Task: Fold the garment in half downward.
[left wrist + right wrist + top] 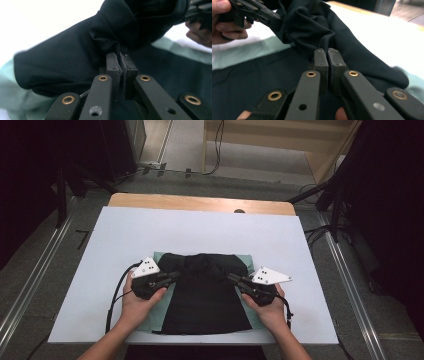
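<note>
Both grippers, left and right, pinch the black cloth over the green cloth; a weak pinch could drop the fold.

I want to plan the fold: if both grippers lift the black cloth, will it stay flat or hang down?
The black cloth probably sags: it already bunches in soft folds between the left gripper and the right gripper. It looks thin, so likely light.

- Black garment: its folded-over upper part hides the layer beneath; its near hem is barely told from the dark at the table's edge.
- Green cloth: mostly covered by the garment.
- Left gripper: fabric between the pads hidden.
- Right gripper: pad faces hidden likewise.
</note>
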Demonstrator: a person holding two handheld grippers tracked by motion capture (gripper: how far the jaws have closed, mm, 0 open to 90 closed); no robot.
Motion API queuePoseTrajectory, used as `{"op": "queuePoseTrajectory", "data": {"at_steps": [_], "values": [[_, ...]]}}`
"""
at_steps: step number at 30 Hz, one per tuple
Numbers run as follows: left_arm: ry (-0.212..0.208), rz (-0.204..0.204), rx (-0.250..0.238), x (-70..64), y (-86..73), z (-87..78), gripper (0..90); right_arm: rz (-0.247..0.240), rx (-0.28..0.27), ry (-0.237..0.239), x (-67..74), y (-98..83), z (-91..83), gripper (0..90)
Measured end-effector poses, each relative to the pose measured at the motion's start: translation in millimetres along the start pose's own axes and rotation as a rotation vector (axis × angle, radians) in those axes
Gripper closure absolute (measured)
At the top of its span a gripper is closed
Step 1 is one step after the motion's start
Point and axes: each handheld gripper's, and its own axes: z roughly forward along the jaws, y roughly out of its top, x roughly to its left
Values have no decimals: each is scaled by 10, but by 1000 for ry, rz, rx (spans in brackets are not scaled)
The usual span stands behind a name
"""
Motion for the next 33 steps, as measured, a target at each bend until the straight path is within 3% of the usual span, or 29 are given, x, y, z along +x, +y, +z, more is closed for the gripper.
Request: {"op": "queuePoseTrajectory", "data": {"at_steps": [8,12,15,17,21,23,26,29,31,33], "values": [[-14,13,87,-163,-255,-90,868,30,41,-5,25,-203,-185,849],[-36,24,108,-216,-332,-194,835,61,74,-26,42,-295,-307,785],[-55,-17,60,-210,-376,-354,640,81,68,-22,61,-326,-433,621],[-52,-27,31,-220,-394,-442,540,107,65,-26,81,-338,-527,565],[-40,-13,3,-333,-399,-555,473,166,48,-3,169,-349,-622,504],[-59,-12,5,-410,-398,-551,473,176,56,18,267,-343,-609,502],[-83,3,37,-543,-416,-471,474,136,103,44,459,-319,-523,502],[-64,51,85,-675,-437,-329,474,116,143,91,605,-319,-386,505],[-32,70,124,-736,-453,-234,474,104,175,119,678,-335,-270,513],[-25,81,149,-765,-468,-173,475,88,201,127,727,-351,-187,531]]}}
